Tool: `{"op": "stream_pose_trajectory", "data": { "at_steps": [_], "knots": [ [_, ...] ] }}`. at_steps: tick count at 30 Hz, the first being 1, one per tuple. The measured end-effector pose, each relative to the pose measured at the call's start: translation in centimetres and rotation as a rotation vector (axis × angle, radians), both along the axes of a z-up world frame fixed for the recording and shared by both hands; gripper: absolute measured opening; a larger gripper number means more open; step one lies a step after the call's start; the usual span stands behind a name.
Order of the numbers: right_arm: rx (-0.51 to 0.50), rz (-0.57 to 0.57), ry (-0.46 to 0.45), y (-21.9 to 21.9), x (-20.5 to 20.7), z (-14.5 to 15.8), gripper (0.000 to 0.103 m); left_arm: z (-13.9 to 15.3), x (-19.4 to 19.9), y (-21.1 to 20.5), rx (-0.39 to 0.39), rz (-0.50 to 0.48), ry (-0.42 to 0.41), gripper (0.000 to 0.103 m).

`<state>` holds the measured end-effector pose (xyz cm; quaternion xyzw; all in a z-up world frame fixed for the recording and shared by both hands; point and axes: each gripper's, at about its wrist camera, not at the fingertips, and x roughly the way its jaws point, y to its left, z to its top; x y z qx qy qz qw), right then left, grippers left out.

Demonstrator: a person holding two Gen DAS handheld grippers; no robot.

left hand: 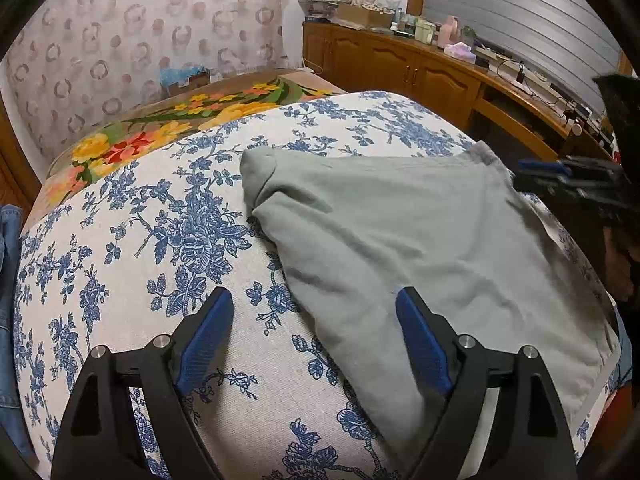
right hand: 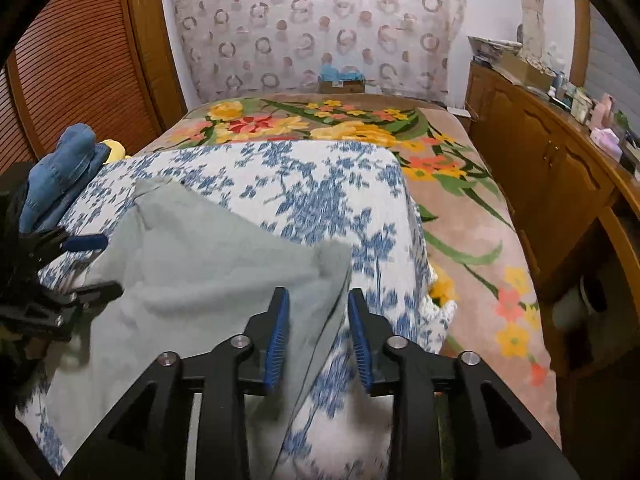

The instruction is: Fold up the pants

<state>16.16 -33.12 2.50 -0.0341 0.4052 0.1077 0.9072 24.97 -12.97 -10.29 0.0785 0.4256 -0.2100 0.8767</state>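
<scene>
Bedroom all round me, and under both claws a bed spread with a blue-flowered cover (left hand: 132,264). My right claw (right hand: 318,334) has its jaws partly apart; the edge of the grey pants (right hand: 208,264) runs up between the blue pads (right hand: 278,336), but I see neither pad pressing on the cloth, so I read it as let go. My left claw (left hand: 314,338) stands wide open over the near corner of the pants (left hand: 400,240), one pad above the grey cloth and the other above the bare cover, gripping nothing.

Outward from there, the pants lie on the cover as a folded grey slab, with a bunched corner at the far left and a lighter band along the right edge. A heap of blue denim (right hand: 60,172) sits at the left side of the bed, well apart from the pants. Beyond the cover lies a flowered blanket (right hand: 360,124), and a wooden cabinet (right hand: 540,152) runs along the right wall.

I judge that one fold has been laid down and released. Next I would pick two corners of one short end, close both claws on every layer there, and carry that end over evenly so the slab halves without skewing. The bunched far corner may want flattening first.
</scene>
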Motion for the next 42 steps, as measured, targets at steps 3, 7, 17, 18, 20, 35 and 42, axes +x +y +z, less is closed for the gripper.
{"op": "stream_pose_trajectory", "data": {
  "at_steps": [3, 7, 17, 18, 20, 35, 42],
  "knots": [
    [0.013, 0.003, 0.005, 0.1, -1.8, 0.0, 0.041, 0.0, 0.1, 0.0, 0.002, 0.002, 0.001, 0.086],
    [0.020, 0.006, 0.013, 0.5, -4.3, -0.1, 0.046, -0.2, 0.3, 0.2, 0.008, 0.020, 0.007, 0.095],
    [-0.045, -0.010, 0.022, 1.2, -7.8, -1.2, 0.055, -0.4, 0.6, 0.6, 0.017, 0.056, 0.029, 0.102],
    [-0.049, -0.013, 0.012, 1.2, -8.2, -1.3, 0.057, -0.4, 0.5, 0.8, 0.019, 0.062, 0.040, 0.102],
    [-0.059, -0.025, -0.001, 1.2, -8.4, -1.4, 0.061, 0.0, -0.1, 1.1, 0.019, 0.072, 0.055, 0.102],
    [-0.052, -0.032, -0.003, 1.7, -8.2, -1.7, 0.065, 3.8, -10.0, 2.6, -0.105, -0.012, -0.051, 0.087],
    [-0.056, -0.032, -0.006, 1.8, -8.0, -1.8, 0.065, 2.8, -12.5, 3.1, -0.104, -0.029, -0.021, 0.072]
  ]
}}
